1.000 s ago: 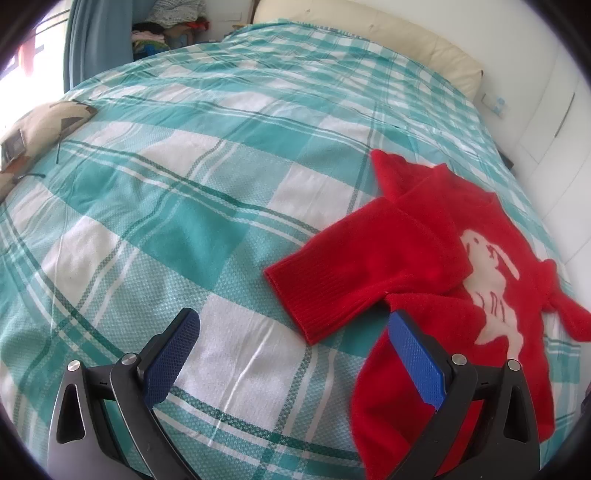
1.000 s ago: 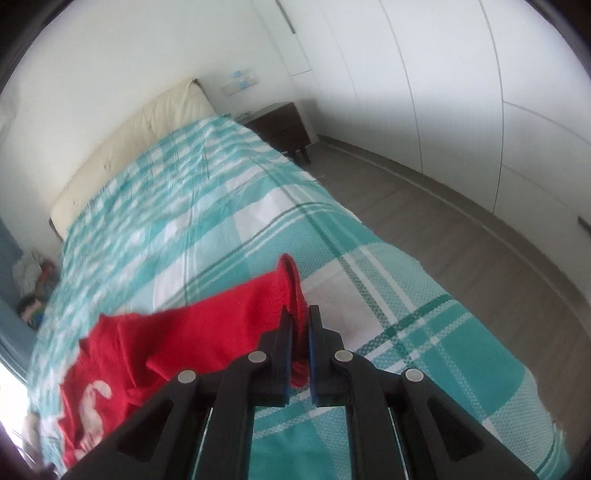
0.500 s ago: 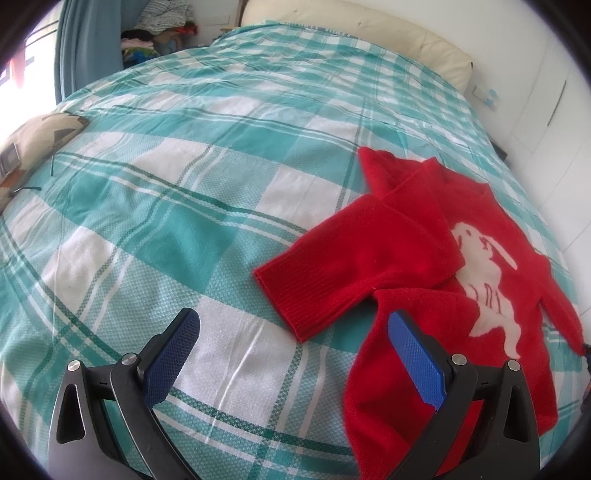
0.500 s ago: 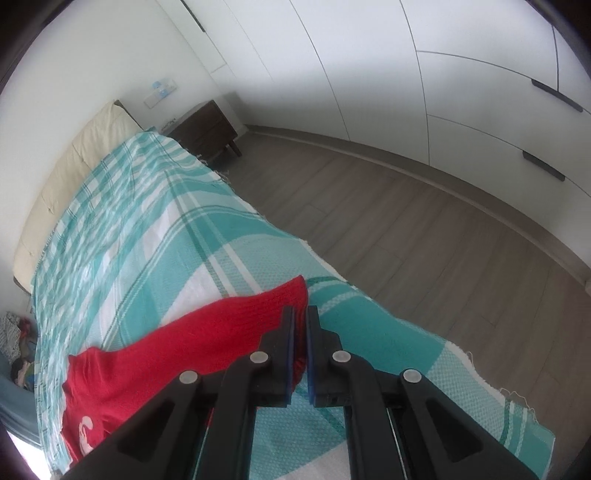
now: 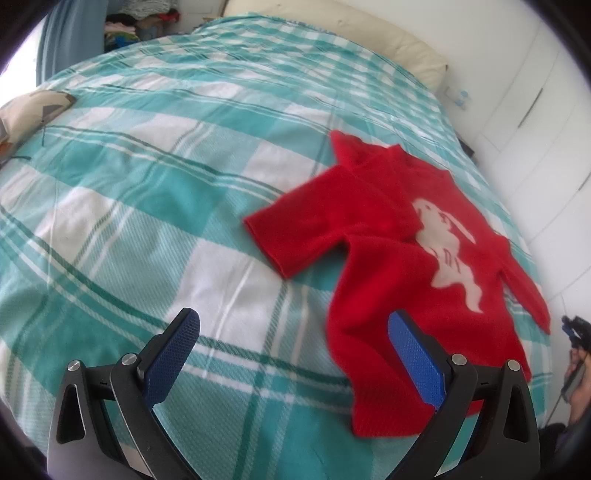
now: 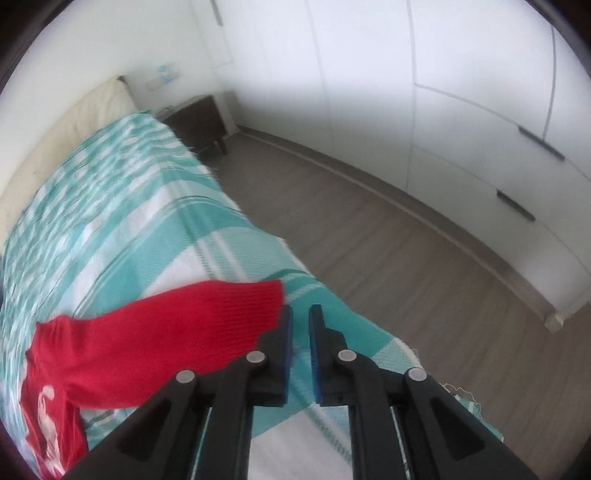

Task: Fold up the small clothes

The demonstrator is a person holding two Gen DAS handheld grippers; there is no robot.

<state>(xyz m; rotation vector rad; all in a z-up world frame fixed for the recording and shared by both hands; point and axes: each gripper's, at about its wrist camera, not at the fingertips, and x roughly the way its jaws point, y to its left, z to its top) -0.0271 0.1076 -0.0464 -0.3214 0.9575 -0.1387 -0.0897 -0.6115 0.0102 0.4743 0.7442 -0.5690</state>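
A small red sweater [image 5: 388,266] with a pale animal figure lies on the teal checked bedspread [image 5: 147,184]. Its left sleeve is folded across the chest and its right sleeve [image 6: 192,325] stretches toward the bed's edge. My left gripper [image 5: 291,321] hangs wide open above the bed, its right finger [image 5: 413,354] over the sweater's hem and nothing between the pads. My right gripper [image 6: 300,317] is opening, with a narrow gap between the jaws. The sleeve's cuff lies just left of its left finger, and no cloth sits in the gap.
The bed's right edge drops to a wooden floor [image 6: 388,251] beside white wardrobe doors [image 6: 480,110]. A dark nightstand [image 6: 199,118] stands by the cream headboard [image 5: 351,33]. A cushion [image 5: 29,110] lies at the bed's left side, with piled clothes [image 5: 140,18] beyond.
My right gripper carried the sleeve cuff out toward the bed's edge, then parted its jaws and let go. The sleeve now lies stretched out. The left gripper stayed open and shifted a little.
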